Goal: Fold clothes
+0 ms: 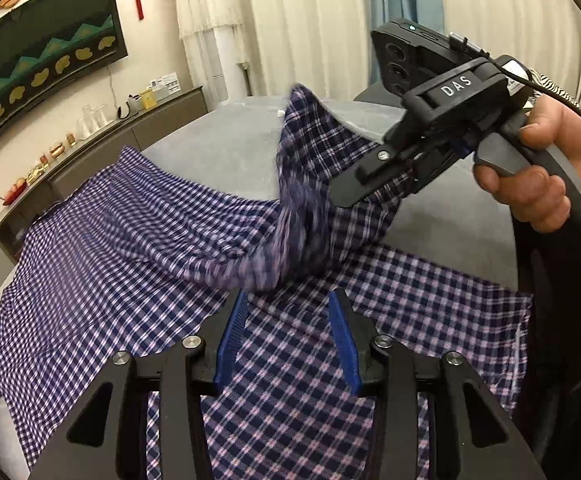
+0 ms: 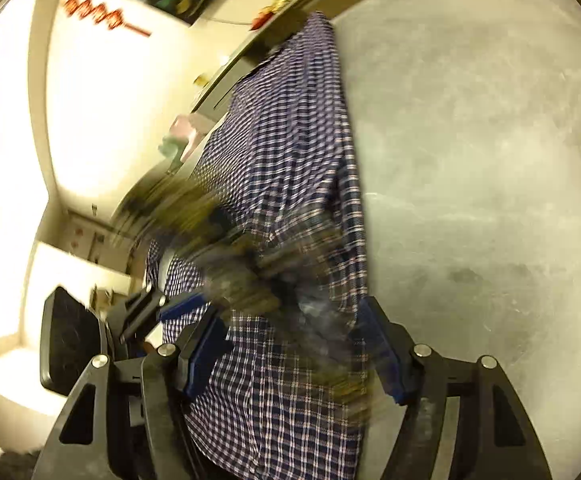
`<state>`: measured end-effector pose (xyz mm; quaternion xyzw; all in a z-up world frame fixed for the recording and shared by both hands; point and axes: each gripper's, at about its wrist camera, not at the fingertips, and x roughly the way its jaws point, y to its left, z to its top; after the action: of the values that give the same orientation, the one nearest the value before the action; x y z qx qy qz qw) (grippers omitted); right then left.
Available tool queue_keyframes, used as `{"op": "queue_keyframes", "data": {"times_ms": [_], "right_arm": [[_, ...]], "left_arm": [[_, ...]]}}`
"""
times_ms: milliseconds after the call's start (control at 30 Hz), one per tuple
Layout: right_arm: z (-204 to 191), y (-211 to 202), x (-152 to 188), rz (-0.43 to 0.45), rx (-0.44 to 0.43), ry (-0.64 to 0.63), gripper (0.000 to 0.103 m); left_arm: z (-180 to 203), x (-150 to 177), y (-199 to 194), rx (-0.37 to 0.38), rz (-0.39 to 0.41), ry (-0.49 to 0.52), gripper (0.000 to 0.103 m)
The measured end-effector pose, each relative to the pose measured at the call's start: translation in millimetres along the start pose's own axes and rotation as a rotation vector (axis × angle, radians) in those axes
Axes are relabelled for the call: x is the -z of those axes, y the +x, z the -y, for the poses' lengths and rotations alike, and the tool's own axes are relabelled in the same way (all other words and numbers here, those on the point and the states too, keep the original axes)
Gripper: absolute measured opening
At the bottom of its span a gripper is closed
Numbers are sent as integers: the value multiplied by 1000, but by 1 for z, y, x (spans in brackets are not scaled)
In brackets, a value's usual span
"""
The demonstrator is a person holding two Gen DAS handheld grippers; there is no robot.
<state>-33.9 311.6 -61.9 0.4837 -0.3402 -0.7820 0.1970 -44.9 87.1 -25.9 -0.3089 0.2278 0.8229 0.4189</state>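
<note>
- Checked cotton, navy and white with a pinkish line: the shirt [image 1: 138,248] lies spread across the grey bed [image 1: 218,152], most of it flat, one part lifted off the rest.
- That lifted part, likely a sleeve or front corner, rises from the middle of the shirt toward the right gripper [image 1: 354,188]; it is smeared with motion in both views.
- The right gripper hangs above the shirt's far right side, with the raised cloth running up to its fingers. In its own wrist view its blue pads [image 2: 206,344] stand apart with blurred cloth between them, so I cannot tell whether it grips the cloth or has let go.
- The left gripper [image 1: 286,332] hovers just over the near part of the shirt, jaws spread wide, nothing between its blue pads [image 1: 230,336]; cloth shows flat beneath it.
- Progress, as a judgement: early. No neat fold shows; the body lies in one layer, and only this one part is being carried over it.
- Left to do: lay the lifted part down flat, bring in the other side, then fold the length.
- Beyond the bed, past the shirt's far left edge, a low cabinet [image 1: 162,120] stands against the wall.
</note>
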Motion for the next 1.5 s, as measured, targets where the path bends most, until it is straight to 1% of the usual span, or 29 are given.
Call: {"op": "queue_keyframes", "data": {"times_ms": [133,200,233,267,300,333,367,400,467,533,567,633,700,767,833,867,900,933,1000,1033,1100,1133,1167,1200,1233,1267,1400,1467,1500], "right_arm": [[-2,-9,4,15,-2,16,69],[-4,-21,12,23,10,18,70],[-6,-26,17,11,27,4,70],[-6,-31,23,-1,44,-15,70],[-5,-35,29,-2,59,-28,70],[-5,-38,34,0,73,-40,70],[-4,-41,40,1,87,-51,70],[-6,-40,40,6,113,-88,70],[-12,-36,36,19,171,-179,70],[-18,-32,32,31,229,-271,70],[-21,-29,30,37,258,-316,70],[-24,-19,21,39,322,-417,71],[-25,2,11,6,388,-503,71],[-24,12,9,-13,408,-545,70],[-32,19,11,-16,420,-593,37],[-41,21,14,-7,424,-626,13],[-49,19,20,13,425,-672,12],[-57,15,28,35,424,-722,12],[-73,12,51,47,422,-856,12],[-80,11,64,50,420,-926,12],[-81,13,70,37,433,-966,13],[-77,15,60,26,433,-954,16],[-73,18,48,14,430,-933,31],[-69,21,35,3,426,-912,58],[-65,24,23,-9,423,-891,70],[-60,27,10,-21,420,-870,77],[-43,39,-41,-68,407,-786,77],[-35,45,-66,-91,401,-744,77],[-31,48,-78,-102,397,-723,68]], "left_arm": [[-21,-2,0,2,-2,-55,44],[-34,-2,1,6,6,-106,45],[-40,-3,1,10,11,-134,45],[-49,-2,-1,42,15,-196,46],[-59,-2,-2,75,19,-258,49],[-67,-4,-1,111,20,-314,54],[-75,-7,-1,147,21,-369,56],[-79,-12,0,183,29,-408,57],[-75,-25,-4,186,50,-388,58],[-60,-36,-5,145,55,-309,59],[-50,-35,-7,142,51,-289,59],[-50,-36,-1,185,23,-314,59],[-57,-37,12,275,-16,-431,59],[-68,-35,23,353,-47,-576,60],[-82,-29,34,432,-72,-742,65],[-87,-23,37,459,-80,-808,66],[-91,-19,40,482,-82,-870,68],[-96,-14,43,503,-85,-930,70],[-102,-8,45,539,-84,-1010,72],[-104,-6,47,553,-82,-1034,72],[-106,-3,49,573,-85,-1079,73],[-107,-1,48,576,-88,-1093,73],[-106,0,49,578,-93,-1105,73],[-103,0,53,578,-99,-1118,74],[-100,1,56,579,-105,-1131,74],[-99,1,59,576,-111,-1139,74],[-98,-3,67,560,-125,-1158,74],[-101,-6,68,551,-115,-1171,74],[-102,-7,68,546,-110,-1177,74]]}}
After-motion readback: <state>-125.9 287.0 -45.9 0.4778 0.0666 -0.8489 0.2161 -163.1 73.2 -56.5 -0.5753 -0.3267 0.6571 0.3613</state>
